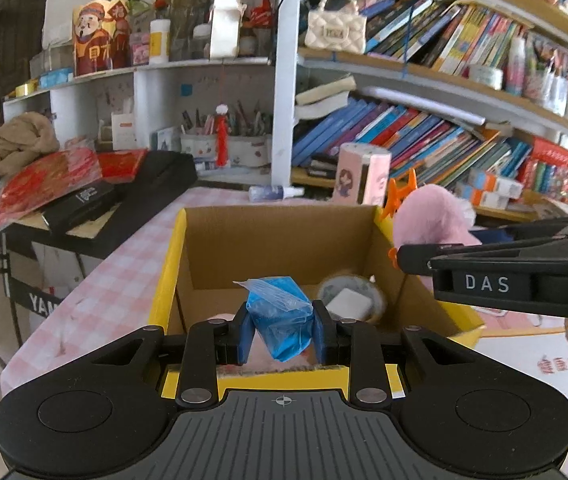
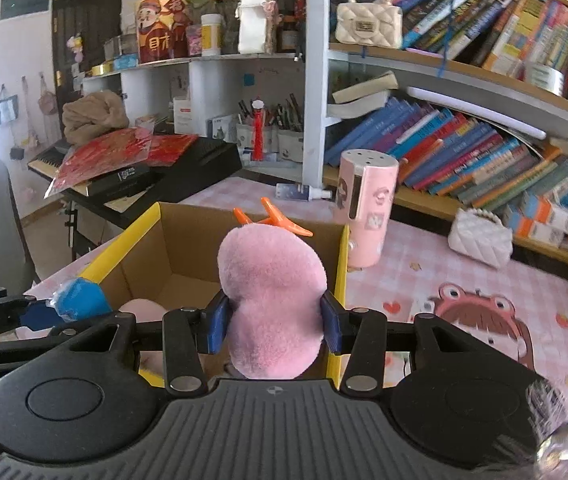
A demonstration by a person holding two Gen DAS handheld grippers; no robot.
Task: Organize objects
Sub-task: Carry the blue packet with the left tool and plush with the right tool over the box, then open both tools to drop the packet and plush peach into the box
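An open cardboard box (image 1: 284, 248) with yellow rims stands on the pink checked table; it also shows in the right wrist view (image 2: 143, 264). My left gripper (image 1: 281, 326) is shut on a blue item in a clear plastic bag (image 1: 279, 316), held over the box's near side. My right gripper (image 2: 273, 320) is shut on a pink plush toy (image 2: 271, 300) with orange feet, held above the box's right rim. From the left wrist view the plush (image 1: 432, 220) shows beyond the box's right wall. A tape roll with a white block (image 1: 352, 300) lies inside the box.
A pink cylinder holder (image 2: 368, 208) stands behind the box, with a small spray bottle (image 2: 304, 192) lying near it. A white quilted purse (image 2: 480, 236) sits at the right by the bookshelf (image 2: 464, 152). A keyboard (image 2: 143, 172) with red packets is at the left.
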